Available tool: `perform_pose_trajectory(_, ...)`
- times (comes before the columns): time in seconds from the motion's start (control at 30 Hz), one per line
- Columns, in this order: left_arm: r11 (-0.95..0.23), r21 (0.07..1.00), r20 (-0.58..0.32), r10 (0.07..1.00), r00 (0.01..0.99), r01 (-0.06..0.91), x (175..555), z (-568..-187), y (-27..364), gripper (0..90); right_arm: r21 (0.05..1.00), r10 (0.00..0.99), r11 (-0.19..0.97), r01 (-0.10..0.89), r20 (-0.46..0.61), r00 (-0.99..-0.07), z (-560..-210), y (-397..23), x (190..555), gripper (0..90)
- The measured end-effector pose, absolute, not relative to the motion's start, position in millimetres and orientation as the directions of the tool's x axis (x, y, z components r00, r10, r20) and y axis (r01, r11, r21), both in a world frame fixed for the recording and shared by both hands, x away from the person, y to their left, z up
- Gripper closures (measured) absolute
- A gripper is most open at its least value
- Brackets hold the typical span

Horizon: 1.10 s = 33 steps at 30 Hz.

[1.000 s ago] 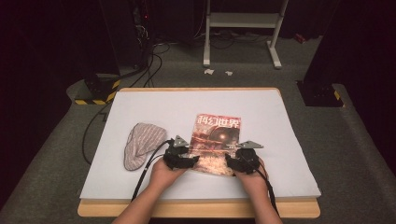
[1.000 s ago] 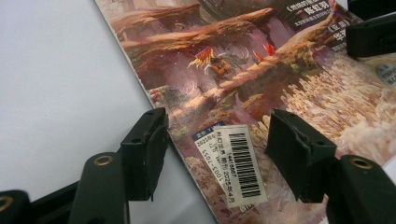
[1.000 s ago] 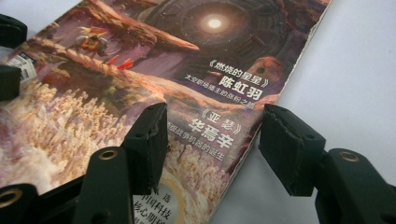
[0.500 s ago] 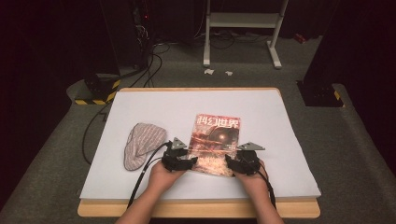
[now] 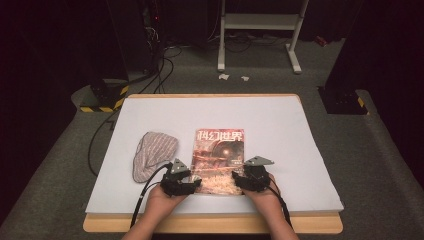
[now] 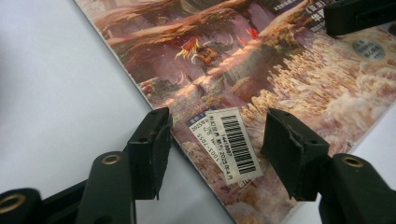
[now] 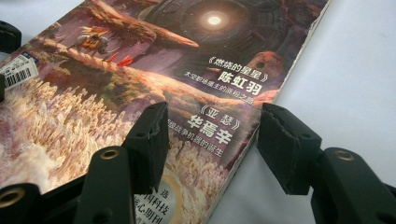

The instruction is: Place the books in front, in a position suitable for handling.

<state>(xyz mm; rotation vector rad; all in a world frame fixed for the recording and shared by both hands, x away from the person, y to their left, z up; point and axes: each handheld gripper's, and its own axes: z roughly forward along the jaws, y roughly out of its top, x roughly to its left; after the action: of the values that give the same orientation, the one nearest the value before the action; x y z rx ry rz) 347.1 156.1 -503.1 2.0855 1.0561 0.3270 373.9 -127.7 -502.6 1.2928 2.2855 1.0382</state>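
We judge magazine [image 5: 218,159] thin, floppy, glossy, probably slippery; pinch near corners. Left gripper [image 6: 212,140], right gripper [image 7: 210,135] released, straddling edges.

Your desk [image 5: 300,150], a white sheet over wood, carries a magazine [image 5: 220,150] flat near you and a striped cloth [image 5: 152,152] just left of it.

A magazine [image 5: 218,159] lies flat on the counter [image 5: 280,130], toward its near edge. A folded cloth [image 5: 152,152] lies just to its left, apart from it. The left claw [image 5: 194,182] straddles the magazine's near left corner, the right claw [image 5: 239,181] its near right edge.
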Motion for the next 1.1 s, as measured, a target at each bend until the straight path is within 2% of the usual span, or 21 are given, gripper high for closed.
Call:
perform_pose_trajectory(0.3, -0.360, 0.738, -0.117, 0.765, 0.634, 0.571, 334, -505, 166, 41.6, 0.720, 0.819, 0.343, 0.603, 0.084, -0.567, -503, -121, 368, 44.0)
perform_pose_trajectory(0.77, -0.369, 0.744, -0.119, 0.747, 0.654, 0.556, 336, -505, 169, 40.7, 0.720, 0.815, 0.336, 0.607, 0.101, -0.571, -503, -122, 369, 43.5)
perform_pose_trajectory(1.1, -0.376, 0.777, -0.061, 0.752, 0.656, 0.504, 338, -495, 177, 39.0, 0.732, 0.820, 0.311, 0.607, 0.116, -0.561, -504, -132, 373, 37.6)
